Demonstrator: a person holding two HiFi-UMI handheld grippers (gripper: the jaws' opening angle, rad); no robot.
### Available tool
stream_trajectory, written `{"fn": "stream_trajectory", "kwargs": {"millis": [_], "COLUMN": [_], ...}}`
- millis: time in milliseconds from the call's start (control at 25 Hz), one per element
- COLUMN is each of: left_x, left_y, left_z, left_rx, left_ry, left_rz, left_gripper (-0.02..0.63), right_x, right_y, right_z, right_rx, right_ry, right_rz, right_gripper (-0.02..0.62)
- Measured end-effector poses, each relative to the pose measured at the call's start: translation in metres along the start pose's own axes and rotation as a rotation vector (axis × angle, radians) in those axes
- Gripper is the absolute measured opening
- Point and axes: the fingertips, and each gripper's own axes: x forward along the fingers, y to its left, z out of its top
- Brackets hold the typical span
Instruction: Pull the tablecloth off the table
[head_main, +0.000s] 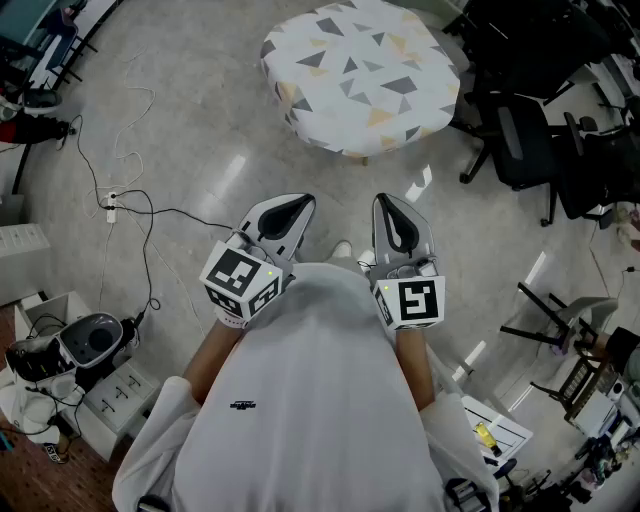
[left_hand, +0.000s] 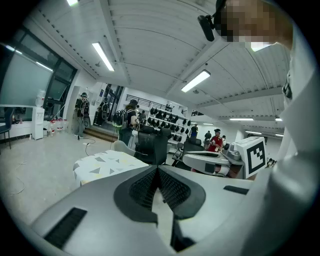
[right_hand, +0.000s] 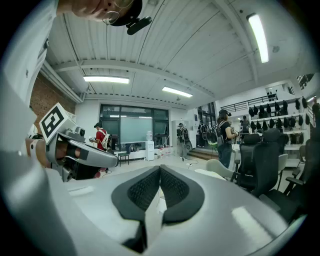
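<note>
Left gripper (head_main: 292, 207) and right gripper (head_main: 392, 215): both pinched fully closed, ribbed pads pressed together, nothing caught between them in either gripper view. Held side by side close in front of the white shirt (head_main: 310, 400), above bare floor (head_main: 200, 120), jaws pointing forward and apart from everything. Well ahead, out of reach by the look of it: tablecloth (head_main: 360, 75), white with grey and tan triangles, draped flat and smooth over a round top, hem hanging evenly around the edge. Seen again small and off to the left in the left gripper view; only a pale sliver near the chairs in the right gripper view, too small to be sure of. Judged at the very start of the task: no edge lifted, no fold or bunching, no contact made. Left to do, by that reading: close the gap, open the jaws, take the near hem, draw the cloth clear. Table fully covered, so top and build not visible; only a hint of a leg under the near hem, hard to confirm. Far side of the hem hidden behind the top. Office chairs (head_main: 520, 140) crowding the right of the table, partly cut off by the frame; cables (head_main: 130, 200) trailing across the floor to the left.
</note>
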Motion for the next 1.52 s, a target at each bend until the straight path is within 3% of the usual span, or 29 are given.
{"fn": "stream_trajectory", "kwargs": {"millis": [280, 600, 800, 1040, 1240, 1520], "left_x": [-0.004, 0.011, 0.031, 0.053, 0.072, 0.109], "left_y": [0.004, -0.009, -0.024, -0.027, -0.007, 0.055], "left_z": [-0.001, -0.005, -0.010, -0.008, -0.004, 0.013], "left_rx": [-0.016, 0.000, 0.028, 0.034, 0.015, -0.007], "left_ry": [-0.001, 0.023, 0.049, 0.062, 0.064, 0.058], "left_rz": [-0.001, 0.024, 0.028, 0.035, 0.052, 0.035], "left_gripper": [0.008, 0.008, 0.008, 0.008, 0.008, 0.008], "right_x": [0.001, -0.011, -0.027, -0.030, -0.004, 0.060], "right_y": [-0.001, -0.031, -0.055, -0.065, -0.076, -0.098], "right_z": [-0.001, -0.009, -0.014, -0.015, -0.027, -0.026], "right_rx": [0.002, 0.106, 0.099, 0.183, 0.148, 0.086], "right_ry": [0.008, -0.024, -0.039, -0.062, 0.011, 0.030], "right_rz": [-0.007, -0.010, -0.008, 0.116, 0.117, 0.071], "right_gripper": [0.014, 0.012, 0.011, 0.009, 0.011, 0.009]}}
